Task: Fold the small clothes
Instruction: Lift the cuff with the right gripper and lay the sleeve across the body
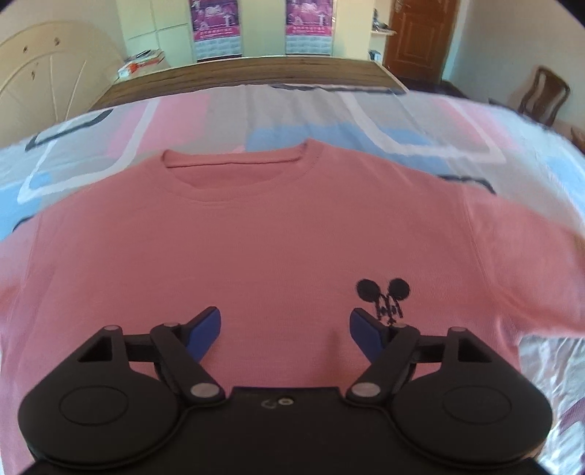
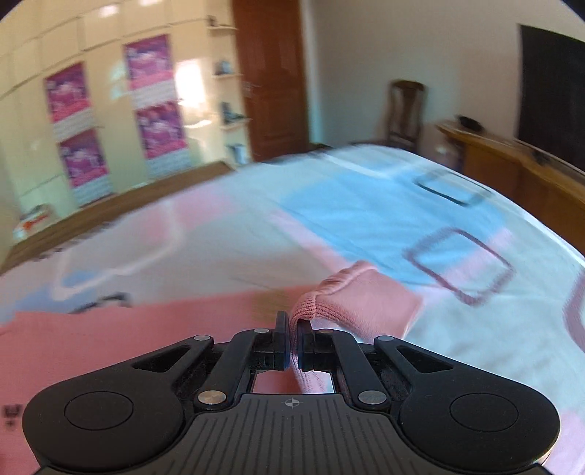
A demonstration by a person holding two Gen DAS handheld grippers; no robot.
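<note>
Between your left gripper's spread jaws lies the pink sweater's chest, flat on the bedspread; a black mouse-ear logo, lettering unreadable, sits just past the right finger. Your right gripper pinches the cuff.

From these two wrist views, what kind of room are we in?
Most likely a home bedroom: a pink sweater lies on a bed with a patterned bedsheet, a wardrobe lines the far wall, and a wooden door stands beside it.

place: home bedroom | cues: bed, wardrobe, door
</note>
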